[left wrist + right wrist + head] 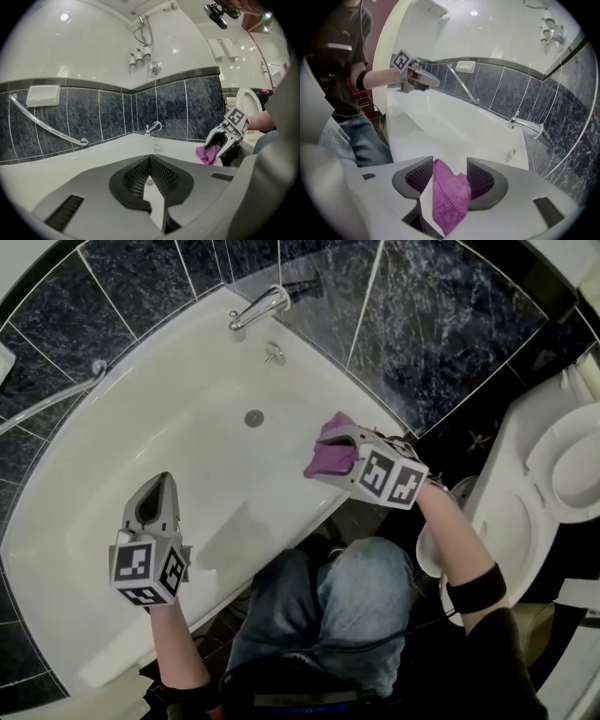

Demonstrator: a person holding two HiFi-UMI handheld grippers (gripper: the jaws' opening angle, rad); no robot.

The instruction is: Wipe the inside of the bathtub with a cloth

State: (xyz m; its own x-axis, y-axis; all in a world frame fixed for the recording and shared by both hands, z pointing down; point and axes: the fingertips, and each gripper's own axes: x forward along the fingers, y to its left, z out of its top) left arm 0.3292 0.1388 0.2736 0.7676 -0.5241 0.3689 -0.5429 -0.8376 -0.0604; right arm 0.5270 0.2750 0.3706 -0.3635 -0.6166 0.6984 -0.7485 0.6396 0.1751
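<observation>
The white bathtub [122, 418] runs from upper right to lower left in the head view. A purple cloth [325, 463] hangs over the tub's near rim between the jaws of my right gripper [330, 448]. In the right gripper view that gripper [450, 168] has its jaws wide apart, and the cloth [450, 199] lies loose in the gap, folded and drooping. My left gripper [159, 482] hovers over the inside of the tub near its left end; its jaws meet at the tips [150, 159] with nothing in them. The left gripper view also shows the cloth [206, 153] at the right.
A chrome faucet [258, 307] and an overflow knob [274, 354] sit at the tub's far end, with the drain [254, 417] below them. A grab bar [56, 399] runs along the dark tiled wall. A toilet [553, 474] stands at the right. My jeans-clad knees [328, 606] press against the tub's near side.
</observation>
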